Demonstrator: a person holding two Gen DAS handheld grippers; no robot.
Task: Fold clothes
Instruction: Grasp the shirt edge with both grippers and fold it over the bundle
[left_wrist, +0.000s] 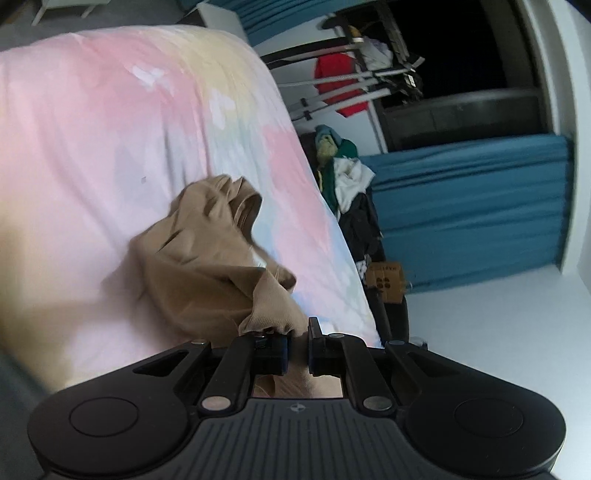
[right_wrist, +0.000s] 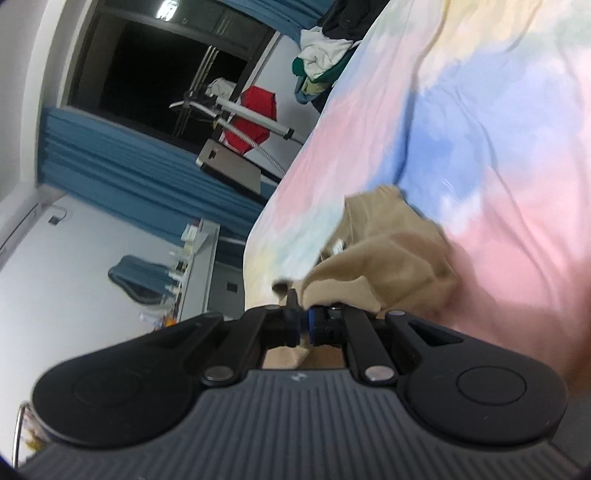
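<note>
A tan garment (left_wrist: 207, 254) lies crumpled on a pastel tie-dye bedsheet (left_wrist: 110, 122). My left gripper (left_wrist: 298, 343) is shut on one edge of the tan garment, and the cloth bunches up between its fingers. In the right wrist view the same tan garment (right_wrist: 391, 254) lies on the bedsheet (right_wrist: 498, 147). My right gripper (right_wrist: 302, 325) is shut on another edge of it. Both views are tilted and blurred.
A pile of clothes (left_wrist: 343, 173) sits at the bed's far edge, also in the right wrist view (right_wrist: 321, 62). A drying rack with a red garment (left_wrist: 341, 81) stands by a dark window. Blue curtains (left_wrist: 472, 206) and a desk (right_wrist: 195, 266) line the walls.
</note>
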